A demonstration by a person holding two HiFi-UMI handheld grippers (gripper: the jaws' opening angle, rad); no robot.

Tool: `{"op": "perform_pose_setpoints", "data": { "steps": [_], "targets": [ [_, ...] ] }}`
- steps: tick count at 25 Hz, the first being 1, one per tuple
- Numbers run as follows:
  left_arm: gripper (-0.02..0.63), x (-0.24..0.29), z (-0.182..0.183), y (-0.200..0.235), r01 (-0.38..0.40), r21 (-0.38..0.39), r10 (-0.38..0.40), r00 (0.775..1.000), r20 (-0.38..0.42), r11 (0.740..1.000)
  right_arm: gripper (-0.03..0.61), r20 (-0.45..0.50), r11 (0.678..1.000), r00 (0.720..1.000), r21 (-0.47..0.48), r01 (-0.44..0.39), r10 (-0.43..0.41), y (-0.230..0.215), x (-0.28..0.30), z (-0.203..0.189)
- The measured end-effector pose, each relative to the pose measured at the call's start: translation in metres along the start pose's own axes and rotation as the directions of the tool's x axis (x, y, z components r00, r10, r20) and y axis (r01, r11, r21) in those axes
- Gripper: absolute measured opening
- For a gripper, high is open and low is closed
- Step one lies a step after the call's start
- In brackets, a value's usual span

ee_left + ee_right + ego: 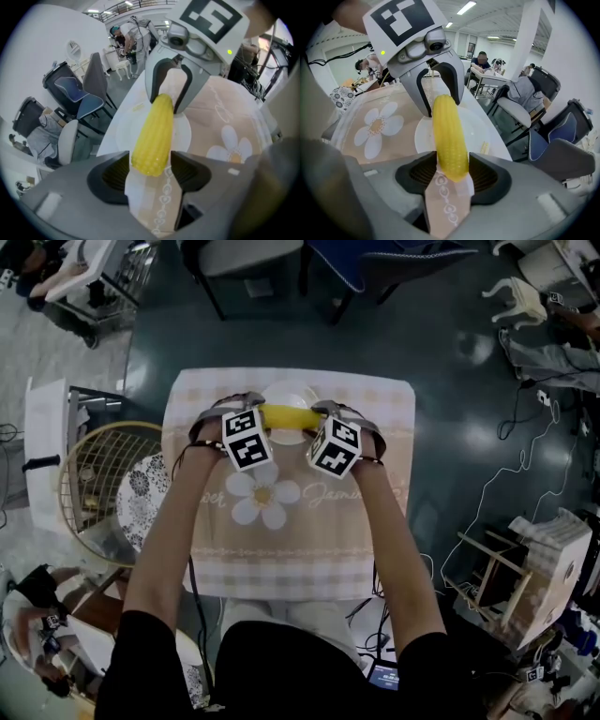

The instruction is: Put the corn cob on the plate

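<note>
Now over the plate [289, 392]: a corn cob [286, 418] is lying level across it, carried by both ends; I cannot tell whether it is touching the plate or hanging just above.
Left gripper [150, 169]: pinching the cob's end at the plate's left side, jaws standing wide around it.
Right gripper [452, 172]: gripping the opposite end, pointing steeply down at the plate.
Risk: the round cob could be rolling off the plate's rim onto the daisy tablecloth [264, 495] beside the plate.
Cause: one gripper letting go before the other, or both releasing while the cob is hanging too high above the plate.
</note>
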State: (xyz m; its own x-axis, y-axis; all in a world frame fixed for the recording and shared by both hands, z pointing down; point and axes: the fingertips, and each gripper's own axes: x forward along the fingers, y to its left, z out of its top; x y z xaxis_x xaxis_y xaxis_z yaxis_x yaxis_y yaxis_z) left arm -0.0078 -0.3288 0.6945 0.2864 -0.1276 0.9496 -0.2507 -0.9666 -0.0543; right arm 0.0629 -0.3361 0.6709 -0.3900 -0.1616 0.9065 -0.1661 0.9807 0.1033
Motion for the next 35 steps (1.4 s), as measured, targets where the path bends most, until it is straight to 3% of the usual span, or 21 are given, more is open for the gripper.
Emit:
{"op": "perform_pose_setpoints", "data": {
  "steps": [14,19,22,26,35],
  "targets": [
    [0.298,-0.022,0.002,-0.007,-0.019,-0.002,0.019,1.000,0.014,1.000,0.215,0.047,0.995,0.996,0.065,0.073,-0.076,-0.004,-0.033,0.005],
    [0.261,-0.050,0.003,-0.002,-0.087,-0.044,0.089,0.995,0.046,0.995,0.133,0.085,0.988,0.988,0.103,0.117,-0.126,-0.006,-0.057,0.015],
    [0.245,-0.075,0.013,0.000,-0.145,-0.064,0.150,0.984,0.093,0.987,0.053,0.135,0.974,0.972,0.140,0.176,-0.195,-0.007,-0.078,0.026],
    [0.220,-0.098,0.022,-0.008,-0.185,-0.094,0.198,0.969,0.145,0.978,0.003,0.169,0.962,0.956,0.173,0.212,-0.241,0.004,-0.101,0.035],
    [0.118,-0.159,0.043,-0.024,-0.271,-0.180,0.313,0.908,0.279,0.946,0.003,0.244,0.943,0.921,0.214,0.253,-0.303,0.025,-0.153,0.065]
  ]
}}
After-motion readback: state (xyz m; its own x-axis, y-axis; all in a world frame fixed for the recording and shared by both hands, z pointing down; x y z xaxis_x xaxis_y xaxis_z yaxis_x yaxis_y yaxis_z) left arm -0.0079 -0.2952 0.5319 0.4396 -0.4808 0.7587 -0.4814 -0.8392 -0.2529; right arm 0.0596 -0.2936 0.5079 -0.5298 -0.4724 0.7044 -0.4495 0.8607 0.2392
